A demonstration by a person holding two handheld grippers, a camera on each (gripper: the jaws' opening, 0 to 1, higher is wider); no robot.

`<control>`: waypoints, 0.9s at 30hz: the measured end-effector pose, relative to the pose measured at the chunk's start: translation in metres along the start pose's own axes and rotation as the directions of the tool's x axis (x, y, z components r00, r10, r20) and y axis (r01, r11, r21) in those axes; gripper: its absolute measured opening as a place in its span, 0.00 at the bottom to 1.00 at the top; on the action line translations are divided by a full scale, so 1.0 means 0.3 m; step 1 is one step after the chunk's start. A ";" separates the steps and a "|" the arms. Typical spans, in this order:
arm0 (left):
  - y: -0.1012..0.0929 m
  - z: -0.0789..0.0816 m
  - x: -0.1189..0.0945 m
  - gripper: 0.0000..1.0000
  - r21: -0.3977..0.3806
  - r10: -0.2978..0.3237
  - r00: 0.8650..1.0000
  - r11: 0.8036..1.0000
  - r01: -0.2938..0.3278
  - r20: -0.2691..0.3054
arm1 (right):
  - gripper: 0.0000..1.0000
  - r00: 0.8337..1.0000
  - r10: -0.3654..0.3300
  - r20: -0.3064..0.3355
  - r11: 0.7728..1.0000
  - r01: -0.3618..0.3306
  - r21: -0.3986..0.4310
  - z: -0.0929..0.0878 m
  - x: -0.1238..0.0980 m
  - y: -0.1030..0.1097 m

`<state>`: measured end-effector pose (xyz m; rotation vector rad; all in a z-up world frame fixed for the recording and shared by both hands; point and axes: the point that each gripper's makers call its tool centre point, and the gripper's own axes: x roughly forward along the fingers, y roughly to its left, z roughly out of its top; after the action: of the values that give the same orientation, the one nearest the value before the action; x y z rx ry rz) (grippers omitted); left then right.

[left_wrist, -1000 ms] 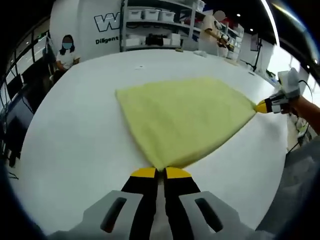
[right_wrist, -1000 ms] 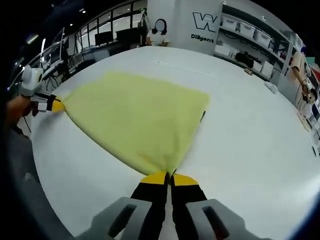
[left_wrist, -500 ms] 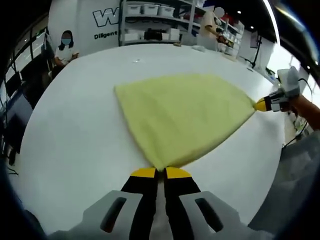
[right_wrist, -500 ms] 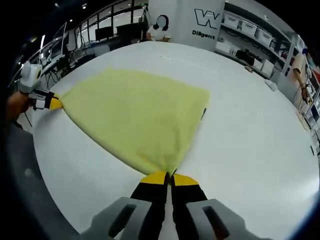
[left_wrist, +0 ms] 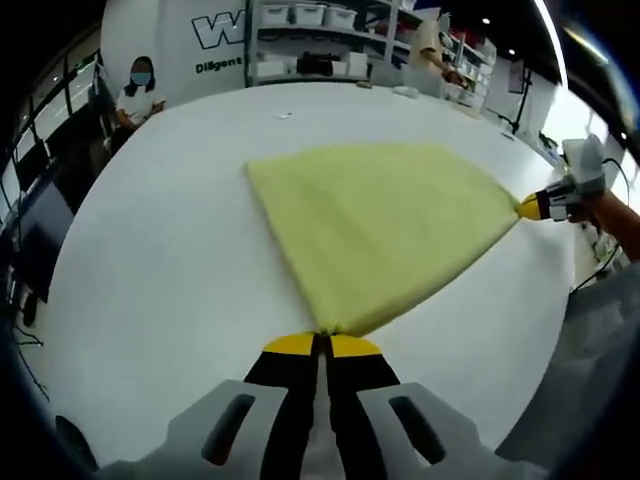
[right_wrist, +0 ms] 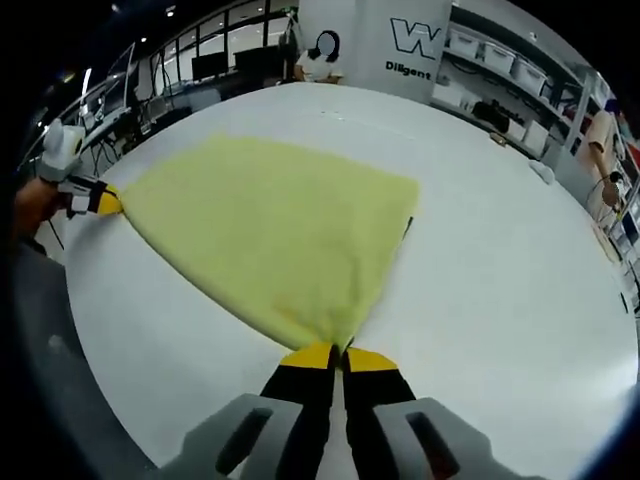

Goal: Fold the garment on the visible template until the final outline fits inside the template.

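While "Diligent" marks the wall [right_wrist: 420,68], jaws pinch garment [right_wrist: 270,235].

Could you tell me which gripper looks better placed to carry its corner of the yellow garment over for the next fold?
Neither clearly: the left gripper and right gripper are each shut on a near corner of the yellow garment, which lies flat on the white table. Probably both should move together.

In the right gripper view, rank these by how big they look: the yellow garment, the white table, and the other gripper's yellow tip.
1. white table, spreading far beyond everything else.
2. yellow garment, pinched by the right gripper.
3. left gripper, whose yellow tip looks tiny, though distance from the camera shrinks it.
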<state>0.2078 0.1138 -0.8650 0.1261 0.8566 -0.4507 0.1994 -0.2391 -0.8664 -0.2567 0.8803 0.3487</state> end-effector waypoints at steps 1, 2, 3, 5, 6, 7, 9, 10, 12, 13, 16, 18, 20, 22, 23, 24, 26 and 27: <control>-0.001 0.000 0.000 0.00 0.001 0.000 1.000 1.000 0.000 0.000 | 0.00 1.000 0.000 -0.001 1.000 0.000 -0.001 0.000 0.000 0.000; -0.001 0.000 0.001 0.00 0.003 0.001 1.000 1.000 -0.001 0.000 | 0.00 1.000 0.000 -0.001 1.000 0.000 -0.002 0.000 0.000 0.001; -0.001 0.000 0.000 0.00 0.002 0.002 1.000 1.000 -0.002 -0.001 | 0.00 1.000 0.000 -0.001 1.000 0.000 -0.004 0.000 0.000 0.001; -0.003 0.000 -0.001 0.00 -0.001 0.000 1.000 1.000 0.000 -0.002 | 0.00 1.000 -0.001 -0.002 1.000 0.001 -0.004 0.000 0.000 0.000; 0.001 0.001 -0.004 0.00 -0.004 0.006 1.000 1.000 -0.006 -0.003 | 0.00 1.000 -0.002 -0.002 1.000 0.002 -0.005 0.000 -0.001 -0.001; 0.003 0.003 -0.006 0.00 -0.006 0.007 1.000 1.000 -0.007 -0.001 | 0.00 1.000 -0.002 -0.002 1.000 0.002 -0.005 0.000 -0.002 -0.001; 0.016 0.016 -0.018 0.00 -0.020 0.019 1.000 1.000 -0.018 0.012 | 0.03 1.000 -0.012 -0.002 1.000 0.012 -0.002 -0.001 -0.006 -0.007; 0.020 0.020 -0.023 0.00 -0.022 0.022 1.000 1.000 -0.022 0.015 | 0.04 1.000 -0.019 0.001 1.000 0.019 0.000 0.000 -0.012 -0.011; 0.030 0.031 -0.041 0.01 -0.043 0.036 0.999 0.998 -0.035 0.026 | 0.05 0.999 -0.032 0.008 0.999 0.032 0.017 0.001 -0.028 -0.026; 0.033 0.033 -0.048 0.02 -0.045 0.040 0.999 0.998 -0.038 0.030 | 0.06 0.999 -0.042 0.012 0.999 0.042 0.024 0.001 -0.035 -0.034; 0.045 0.042 -0.073 0.04 -0.066 0.053 0.998 0.997 -0.050 0.044 | 0.06 0.996 -0.091 0.012 0.994 0.090 0.054 -0.012 -0.065 -0.071; 0.040 0.049 -0.100 0.05 -0.075 0.054 0.997 0.996 -0.049 0.059 | 0.07 0.993 -0.115 0.017 0.992 0.113 0.060 -0.019 -0.093 -0.088; 0.031 0.062 -0.118 0.08 -0.075 0.052 0.995 0.996 -0.045 0.083 | 0.09 0.992 -0.126 0.029 0.990 0.124 0.065 -0.012 -0.117 -0.087; 0.012 0.082 -0.140 0.10 -0.072 0.044 0.992 0.997 -0.036 0.115 | 0.10 0.989 -0.128 0.075 0.991 0.124 0.051 0.025 -0.147 -0.069; 0.001 0.090 -0.147 0.11 -0.068 0.039 0.991 0.997 -0.031 0.129 | 0.11 0.988 -0.126 0.090 0.991 0.122 0.045 0.039 -0.158 -0.058; -0.021 0.100 -0.164 0.11 -0.065 0.030 0.989 0.998 -0.021 0.144 | 0.11 0.987 -0.120 0.108 0.992 0.117 0.037 0.059 -0.174 -0.037; -0.050 0.122 -0.182 0.14 -0.062 0.018 0.984 0.998 -0.007 0.179 | 0.12 0.983 -0.110 0.150 0.994 0.106 0.033 0.098 -0.198 -0.002; -0.059 0.128 -0.187 0.15 -0.061 0.012 0.982 0.998 -0.001 0.190 | 0.13 0.981 -0.106 0.161 0.994 0.102 0.032 0.106 -0.204 0.007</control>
<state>0.1951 0.1055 -0.7963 0.0293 0.6809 -0.4232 0.1851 -0.2374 -0.7988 -0.2483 0.7071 0.2579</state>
